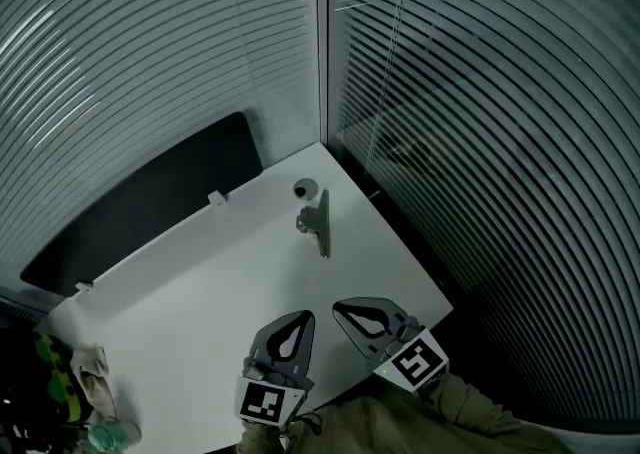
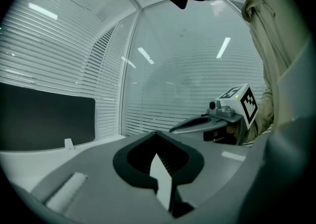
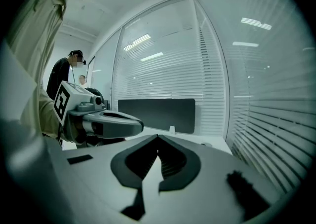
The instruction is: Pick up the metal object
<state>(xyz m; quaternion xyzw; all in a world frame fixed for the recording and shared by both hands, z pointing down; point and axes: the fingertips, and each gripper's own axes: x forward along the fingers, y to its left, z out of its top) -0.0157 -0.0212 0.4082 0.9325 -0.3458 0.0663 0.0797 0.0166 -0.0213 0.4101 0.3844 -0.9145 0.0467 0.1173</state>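
The left hand-held gripper and right hand-held gripper are hovering shut and empty over the worktop, well apart from the metal object near its far corner, so one likely needs opening before closing squarely across it.

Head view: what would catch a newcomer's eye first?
The metal object lies near the far corner of the white table, walled in by blinds. At the near edge, the left gripper and right gripper are side by side, both shut and empty, pointing toward it.
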